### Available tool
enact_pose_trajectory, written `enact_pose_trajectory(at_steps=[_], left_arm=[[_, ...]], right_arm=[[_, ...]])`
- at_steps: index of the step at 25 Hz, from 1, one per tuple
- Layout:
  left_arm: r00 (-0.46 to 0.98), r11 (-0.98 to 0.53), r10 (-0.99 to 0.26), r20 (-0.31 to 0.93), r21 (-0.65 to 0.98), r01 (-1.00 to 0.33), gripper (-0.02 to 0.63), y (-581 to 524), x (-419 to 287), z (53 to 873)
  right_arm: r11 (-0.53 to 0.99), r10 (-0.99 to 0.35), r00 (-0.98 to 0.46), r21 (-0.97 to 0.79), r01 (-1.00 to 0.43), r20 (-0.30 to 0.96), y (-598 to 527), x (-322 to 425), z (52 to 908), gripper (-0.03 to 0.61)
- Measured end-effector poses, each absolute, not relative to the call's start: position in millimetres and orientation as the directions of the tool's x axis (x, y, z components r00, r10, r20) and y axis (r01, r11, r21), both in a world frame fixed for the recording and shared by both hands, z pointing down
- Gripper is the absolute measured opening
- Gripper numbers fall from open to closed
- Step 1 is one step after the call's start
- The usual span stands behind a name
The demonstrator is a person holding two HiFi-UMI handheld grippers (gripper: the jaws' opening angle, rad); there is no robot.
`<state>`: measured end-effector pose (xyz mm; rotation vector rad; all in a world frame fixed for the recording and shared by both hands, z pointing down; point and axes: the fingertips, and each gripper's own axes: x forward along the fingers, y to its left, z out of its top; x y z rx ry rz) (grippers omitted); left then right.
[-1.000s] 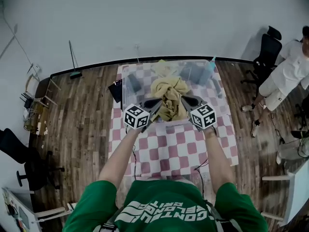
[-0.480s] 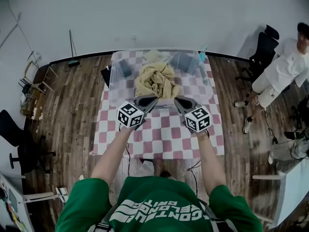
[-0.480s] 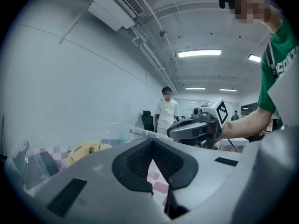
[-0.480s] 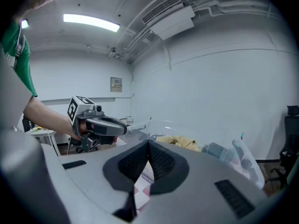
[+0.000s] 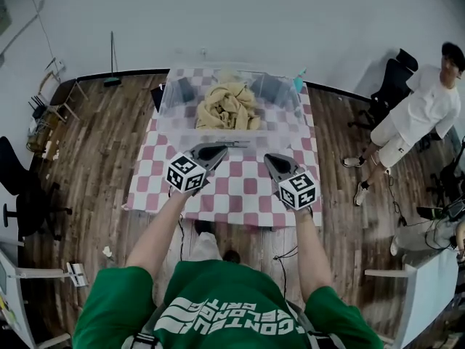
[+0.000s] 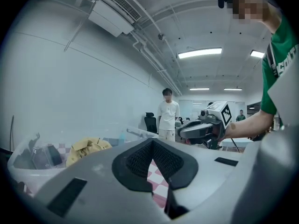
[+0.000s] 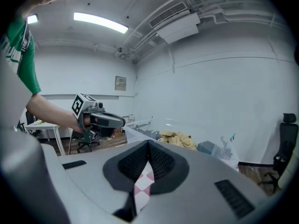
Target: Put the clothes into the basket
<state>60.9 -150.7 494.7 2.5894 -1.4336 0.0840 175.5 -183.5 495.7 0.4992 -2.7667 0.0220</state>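
A black chair (image 5: 16,195) is standing on the wooden floor (image 5: 94,151). The left gripper (image 5: 218,150) is hovering over the checkered table (image 5: 240,191), jaws pressed together, empty. The tan clothes (image 5: 227,106) are lying inside the clear basket (image 5: 168,107) at the table's far end. The right gripper (image 5: 272,160) is hovering too, closed on nothing. A person in white (image 5: 421,111) is standing at the right.

Tan clothes (image 5: 227,107), clear basket (image 5: 171,102), pink-and-white checked tablecloth (image 5: 240,191), green shirt (image 5: 218,304), brown wood floor (image 5: 94,158)
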Motion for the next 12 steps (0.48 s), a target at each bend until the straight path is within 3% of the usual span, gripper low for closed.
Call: enact_pose_trajectory(at_steps=[12], left_arm=[[0.521, -0.511, -0.844, 0.122, 0.11, -0.853, 0.003, -123, 77, 490]], right_arm=[[0.934, -0.346, -0.883, 0.032, -0.355, 0.317, -156, 203, 503, 0.009]])
